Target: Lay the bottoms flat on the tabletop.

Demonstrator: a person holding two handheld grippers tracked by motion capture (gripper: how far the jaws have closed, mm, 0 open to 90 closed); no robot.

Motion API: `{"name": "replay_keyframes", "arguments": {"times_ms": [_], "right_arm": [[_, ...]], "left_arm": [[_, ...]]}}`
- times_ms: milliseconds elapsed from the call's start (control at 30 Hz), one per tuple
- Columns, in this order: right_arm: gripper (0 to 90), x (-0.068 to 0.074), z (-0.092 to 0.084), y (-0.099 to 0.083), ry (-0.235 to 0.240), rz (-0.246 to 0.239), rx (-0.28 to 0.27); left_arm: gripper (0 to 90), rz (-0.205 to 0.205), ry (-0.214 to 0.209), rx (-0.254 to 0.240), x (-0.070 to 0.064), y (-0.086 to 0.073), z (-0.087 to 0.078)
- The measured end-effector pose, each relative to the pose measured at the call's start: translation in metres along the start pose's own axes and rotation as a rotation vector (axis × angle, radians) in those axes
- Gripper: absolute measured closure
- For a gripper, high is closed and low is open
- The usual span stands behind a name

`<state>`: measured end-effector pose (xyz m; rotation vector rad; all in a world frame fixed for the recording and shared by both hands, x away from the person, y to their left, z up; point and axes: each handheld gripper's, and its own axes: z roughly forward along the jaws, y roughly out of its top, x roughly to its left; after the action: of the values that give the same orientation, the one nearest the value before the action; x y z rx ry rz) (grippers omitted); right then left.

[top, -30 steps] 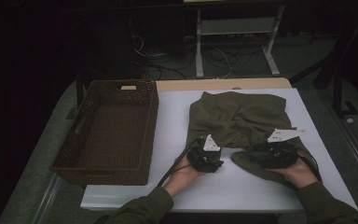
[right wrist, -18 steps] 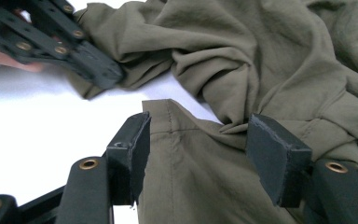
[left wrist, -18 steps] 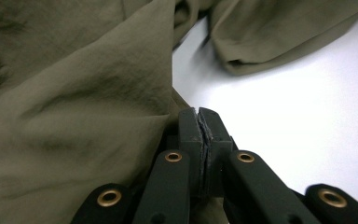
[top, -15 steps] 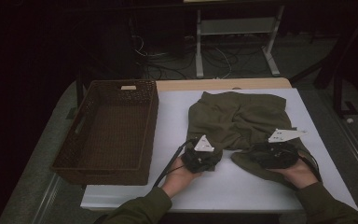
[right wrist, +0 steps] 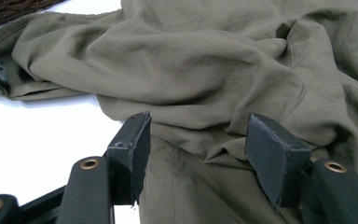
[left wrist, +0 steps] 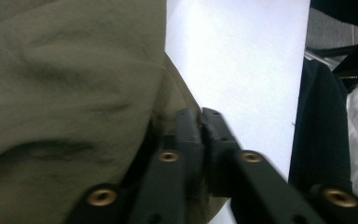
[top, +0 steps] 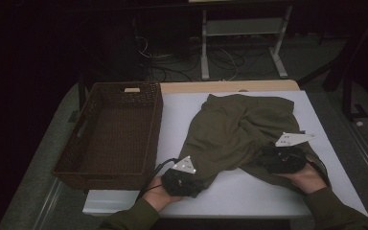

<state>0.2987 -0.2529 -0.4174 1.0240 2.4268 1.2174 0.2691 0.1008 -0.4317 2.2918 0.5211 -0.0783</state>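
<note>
Two grippers work olive trousers (top: 235, 129) spread on the white table (top: 249, 191) beside a wicker basket (top: 110, 139). Left gripper (left wrist: 200, 116) pinches a hem; right gripper (right wrist: 196, 140) gapes over fabric. Soft, light, floppy cloth: best grabbed at edges.

Garment (top: 235, 134): plain olive green, no print, darker in its creases.
Basket (top: 110, 132): dark brown wicker, an even woven pattern over walls and floor, with a small pale tag at its far rim.
Table (top: 249, 191): plain white top; a light wooden strip runs along its far edge.
My left gripper (left wrist: 200, 122): matt black jaws with brass-coloured rivets, and a pale grey three-cornered plate with dark dots on top.
My right gripper (right wrist: 198, 140): the same black jaws and brass-coloured rivets, dark grey pads, pale grey plate.
My sleeves (top: 129, 219): olive green, close to the garment's shade.
Floor (top: 43, 177): dull grey.
</note>
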Motion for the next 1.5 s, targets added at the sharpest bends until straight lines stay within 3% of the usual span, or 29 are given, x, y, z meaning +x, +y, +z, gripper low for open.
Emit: {"name": "replay_keyframes", "arguments": {"times_ms": [100, 200, 333, 433, 600, 733, 833, 967, 1067, 1133, 1267, 1433, 1500], "right_arm": [[40.3, 0.000, 0.000, 0.000, -0.002, 0.000, 0.003], [40.3, 0.000, 0.000, 0.000, -0.002, 0.001, 0.001], [40.3, 0.000, -0.001, -0.001, -0.003, 0.009, -0.003], [40.4, 0.000, -0.001, -0.001, -0.003, 0.009, -0.003], [40.5, -0.001, 0.000, -0.001, 0.000, 0.010, -0.004], [40.6, -0.001, 0.000, -0.001, 0.000, 0.010, -0.006], [40.7, -0.001, 0.000, -0.001, 0.000, 0.008, -0.007], [40.9, -0.001, 0.000, -0.001, -0.001, 0.006, -0.005], [40.9, -0.002, 0.001, -0.001, -0.001, 0.009, -0.005], [41.0, -0.002, 0.001, -0.001, 0.000, 0.008, -0.005], [40.9, -0.002, 0.001, -0.001, 0.003, 0.006, -0.002], [41.0, -0.002, 0.001, -0.001, 0.003, 0.005, -0.003], [41.0, -0.002, 0.001, -0.001, 0.003, 0.005, -0.003]], "left_arm": [[69.9, 0.009, -0.008, -0.051, -0.002, 0.011, 0.002], [68.9, 0.026, -0.022, -0.057, -0.004, 0.023, 0.011], [76.2, 0.065, -0.044, -0.023, -0.008, 0.035, 0.029], [85.5, 0.070, -0.044, 0.003, -0.004, 0.043, 0.040], [88.9, 0.052, 0.017, -0.010, 0.009, 0.055, 0.044], [88.9, 0.042, 0.107, -0.014, 0.024, 0.061, 0.043], [89.0, 0.028, 0.150, -0.026, 0.036, 0.063, 0.045], [89.0, 0.041, 0.201, -0.008, 0.047, 0.065, 0.050], [89.0, 0.060, 0.267, 0.007, 0.054, 0.066, 0.055], [89.0, 0.035, 0.268, 0.000, 0.059, 0.064, 0.055], [84.5, 0.035, 0.247, -0.019, 0.051, 0.066, 0.050], [73.7, 0.040, 0.198, -0.059, 0.028, 0.064, 0.038], [71.5, 0.049, 0.182, -0.053, 0.020, 0.061, 0.038]]}}
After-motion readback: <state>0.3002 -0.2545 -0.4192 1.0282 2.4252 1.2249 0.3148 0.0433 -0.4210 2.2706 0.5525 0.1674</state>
